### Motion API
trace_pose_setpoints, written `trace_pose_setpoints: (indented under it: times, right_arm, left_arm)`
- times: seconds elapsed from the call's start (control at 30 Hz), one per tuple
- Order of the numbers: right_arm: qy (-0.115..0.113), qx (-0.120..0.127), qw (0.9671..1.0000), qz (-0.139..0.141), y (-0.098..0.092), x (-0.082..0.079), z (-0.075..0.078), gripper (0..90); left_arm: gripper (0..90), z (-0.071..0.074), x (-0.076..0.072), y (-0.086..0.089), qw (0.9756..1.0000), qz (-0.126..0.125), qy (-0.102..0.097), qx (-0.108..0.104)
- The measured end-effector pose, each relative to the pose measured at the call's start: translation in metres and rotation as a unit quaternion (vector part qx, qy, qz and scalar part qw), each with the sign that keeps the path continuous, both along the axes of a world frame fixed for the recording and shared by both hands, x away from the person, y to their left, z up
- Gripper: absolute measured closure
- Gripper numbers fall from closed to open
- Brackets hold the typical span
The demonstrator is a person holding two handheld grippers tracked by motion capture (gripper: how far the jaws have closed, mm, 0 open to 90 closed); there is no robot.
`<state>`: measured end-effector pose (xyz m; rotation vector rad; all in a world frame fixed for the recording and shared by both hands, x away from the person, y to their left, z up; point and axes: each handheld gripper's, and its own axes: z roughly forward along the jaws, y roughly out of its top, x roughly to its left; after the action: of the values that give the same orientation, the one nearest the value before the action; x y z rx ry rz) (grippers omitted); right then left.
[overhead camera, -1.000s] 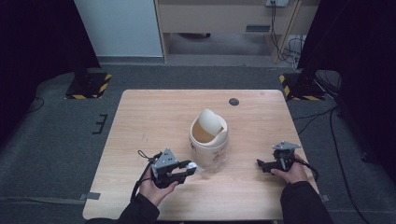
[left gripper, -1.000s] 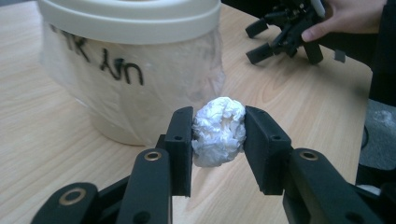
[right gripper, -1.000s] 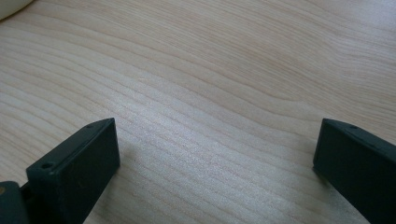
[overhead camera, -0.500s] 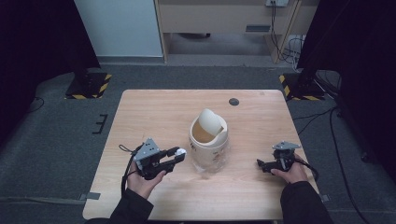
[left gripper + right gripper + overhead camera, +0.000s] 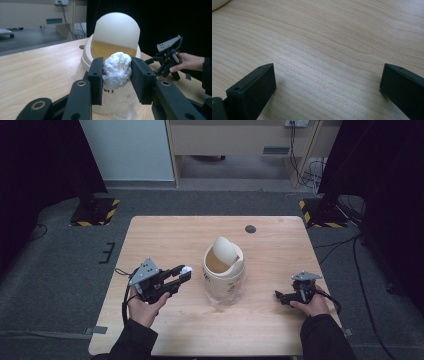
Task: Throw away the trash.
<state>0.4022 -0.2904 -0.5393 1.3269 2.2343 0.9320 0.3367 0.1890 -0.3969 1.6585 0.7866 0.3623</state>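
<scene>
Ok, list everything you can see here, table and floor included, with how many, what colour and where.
Paper ball: one, white, crumpled, clamped in the left gripper.
Bin: one, cream, swing lid tilted open, clear liner bag, middle of the table.
Table: one, light wood.
Dark disc: one, near the table's far edge.
Floor bases: two, black with yellow stripes, on the grey carpet at the far left and far right.
Cables: several, black, on the floor at the far right.
Left gripper: one, black, raised left of the bin, pointing at it.
Right gripper: one, black, jaws wide apart, low over the wood on the right.
Hands: two, dark sleeves.
</scene>
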Motion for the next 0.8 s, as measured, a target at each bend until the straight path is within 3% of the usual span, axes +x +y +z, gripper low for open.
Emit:
trace_pose_setpoints:
  times: [0.4,0.8]
  right_arm:
    - [-0.001,-0.001,1.0000,0.000,0.000,0.000,0.000,0.7]
    - [-0.001,-0.001,1.0000,0.000,0.000,0.000,0.000,0.7]
  left_arm:
    - [63.1,0.012,0.015,-0.003,0.9998,-0.002,-0.020,-0.005]
    - [62.9,0.014,0.031,-0.016,0.9997,-0.008,-0.024,-0.008]
